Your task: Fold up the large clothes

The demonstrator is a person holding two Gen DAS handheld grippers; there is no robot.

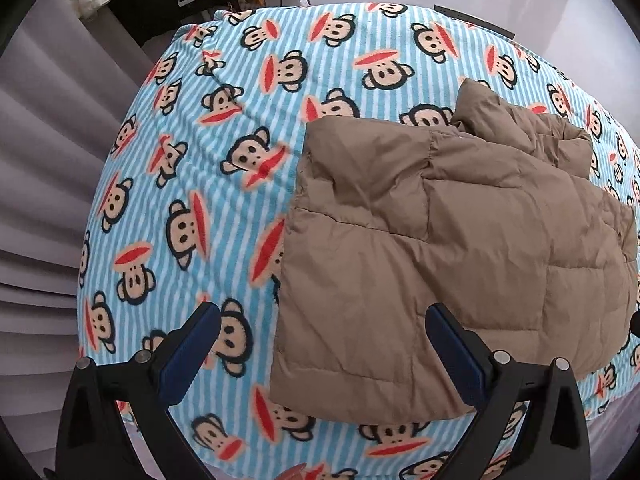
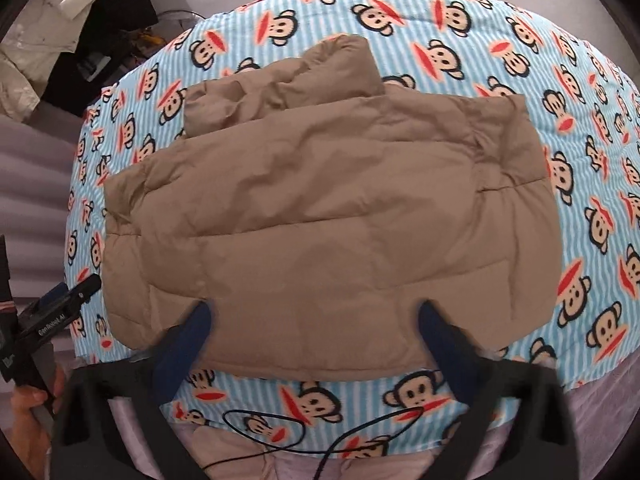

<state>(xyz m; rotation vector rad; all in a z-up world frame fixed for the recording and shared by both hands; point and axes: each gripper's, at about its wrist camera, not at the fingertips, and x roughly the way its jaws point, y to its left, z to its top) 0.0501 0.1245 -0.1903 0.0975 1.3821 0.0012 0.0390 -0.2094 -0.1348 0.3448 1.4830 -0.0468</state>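
A tan puffer jacket [image 1: 460, 240] lies folded into a compact block on a blue-striped blanket with monkey faces [image 1: 192, 160]. Its collar [image 2: 340, 64] points to the far side. My left gripper [image 1: 322, 314] hangs above the jacket's near left corner, jaws wide apart and empty; one finger is over the blanket, the other over the jacket. My right gripper [image 2: 316, 308] hovers over the jacket [image 2: 328, 208] by its near hem, jaws spread wide with nothing held. In the right wrist view the left gripper's finger [image 2: 76, 292] shows at the left edge, held by a hand [image 2: 28, 400].
A pile of white and black clothes [image 2: 72, 20] lies beyond the far left corner. A thin black cable [image 2: 320, 432] loops over the blanket's near edge. Grey pleated fabric [image 1: 40, 160] runs along the left side. A dark flat object [image 1: 472, 20] sits at the far edge.
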